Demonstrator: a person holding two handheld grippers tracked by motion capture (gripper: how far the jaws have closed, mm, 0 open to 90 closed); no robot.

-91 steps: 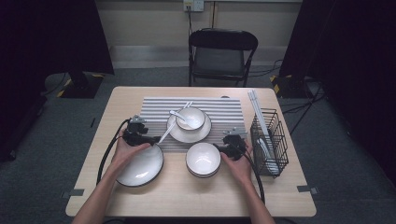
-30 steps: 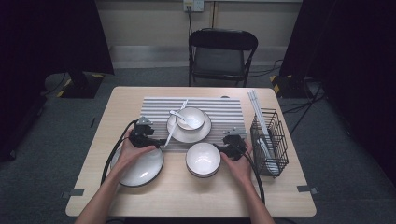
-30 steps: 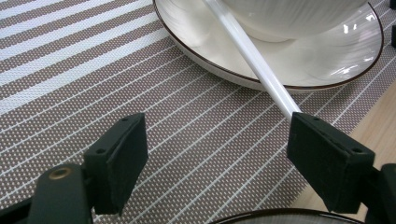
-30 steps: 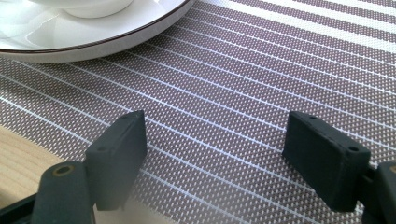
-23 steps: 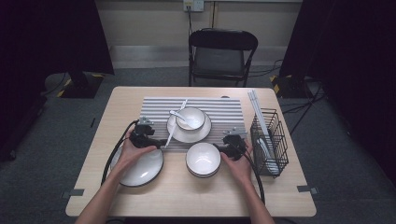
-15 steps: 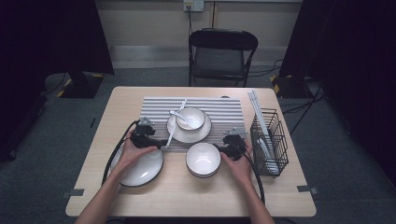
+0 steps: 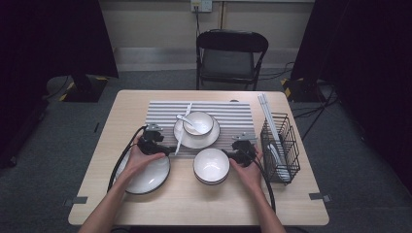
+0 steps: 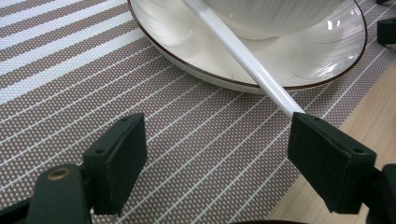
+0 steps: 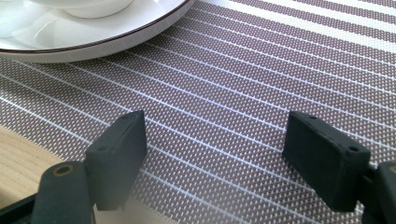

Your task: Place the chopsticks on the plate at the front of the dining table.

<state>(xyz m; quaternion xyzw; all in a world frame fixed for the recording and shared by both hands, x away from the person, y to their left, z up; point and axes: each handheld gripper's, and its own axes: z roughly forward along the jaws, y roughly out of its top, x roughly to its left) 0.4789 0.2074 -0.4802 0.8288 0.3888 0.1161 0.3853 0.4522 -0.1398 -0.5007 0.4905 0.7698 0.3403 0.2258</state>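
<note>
White spoon [image 8: 243, 58] unmarked, between left gripper [image 8: 219, 158] spread jaws

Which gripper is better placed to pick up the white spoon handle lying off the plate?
Left gripper: open, with the spoon handle ending at one jaw. The right gripper faces bare placemat.

Glossy white ceramic plate [image 8: 299, 56] beyond the left gripper's jaws; woven, matt striped placemat [image 8: 70, 88] beneath them; smooth pale wooden table [image 8: 322, 210].
</note>
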